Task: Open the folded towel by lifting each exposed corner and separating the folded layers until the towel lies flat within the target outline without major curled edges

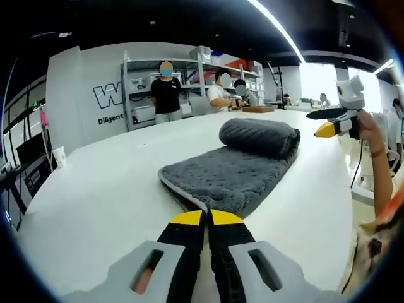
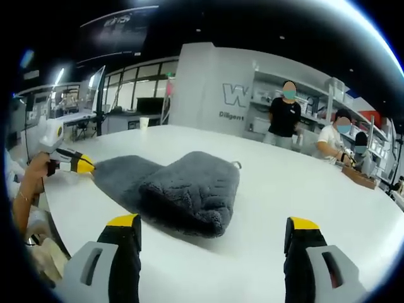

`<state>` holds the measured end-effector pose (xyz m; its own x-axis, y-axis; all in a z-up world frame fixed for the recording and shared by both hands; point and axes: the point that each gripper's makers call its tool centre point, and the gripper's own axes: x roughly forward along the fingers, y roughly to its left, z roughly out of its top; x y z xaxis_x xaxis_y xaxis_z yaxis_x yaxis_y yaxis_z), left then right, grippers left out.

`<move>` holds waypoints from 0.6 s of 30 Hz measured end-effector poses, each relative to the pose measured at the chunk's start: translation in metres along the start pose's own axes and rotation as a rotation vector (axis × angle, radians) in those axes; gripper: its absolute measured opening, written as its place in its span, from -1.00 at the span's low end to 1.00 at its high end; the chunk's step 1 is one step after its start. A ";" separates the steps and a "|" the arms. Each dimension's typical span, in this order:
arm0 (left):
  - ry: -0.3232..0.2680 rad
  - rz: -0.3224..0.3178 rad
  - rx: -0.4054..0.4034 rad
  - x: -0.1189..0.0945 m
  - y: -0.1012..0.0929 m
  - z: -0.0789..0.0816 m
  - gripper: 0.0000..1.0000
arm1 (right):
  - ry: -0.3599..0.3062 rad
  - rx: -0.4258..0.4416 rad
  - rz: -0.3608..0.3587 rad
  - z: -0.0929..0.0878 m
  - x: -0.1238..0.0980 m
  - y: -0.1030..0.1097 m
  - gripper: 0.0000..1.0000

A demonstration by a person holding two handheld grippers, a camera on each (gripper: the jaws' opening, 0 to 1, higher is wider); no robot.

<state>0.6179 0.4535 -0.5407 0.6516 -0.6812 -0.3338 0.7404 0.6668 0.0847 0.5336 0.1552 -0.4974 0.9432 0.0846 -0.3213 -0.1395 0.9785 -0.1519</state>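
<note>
The grey towel (image 1: pixel 237 167) lay part-unfolded on the white table (image 1: pixel 101 189), far end bunched over itself, and your left gripper (image 1: pixel 206 218) was clenched at its near corner, seemingly to pin it, while your right gripper (image 2: pixel 211 230) hung released, ready to lift that fold.

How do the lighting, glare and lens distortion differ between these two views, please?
Left gripper view: a bright window washes out the upper right behind the right tool, the table edge bows with the fisheye, and the grey towel stays sharp with little shadow. Right gripper view: light is even, the towel casts a soft shadow on the table, and the far shelves bend near the rim.
</note>
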 end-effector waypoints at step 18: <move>0.021 0.083 -0.034 -0.034 0.034 -0.018 -0.97 | 0.032 -0.068 0.090 -0.003 0.009 0.031 0.98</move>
<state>0.6185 0.5046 -0.5431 0.7064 -0.6171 -0.3465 0.6780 0.7306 0.0810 0.5366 0.1854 -0.5081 0.9160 0.1640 -0.3662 -0.2441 0.9521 -0.1843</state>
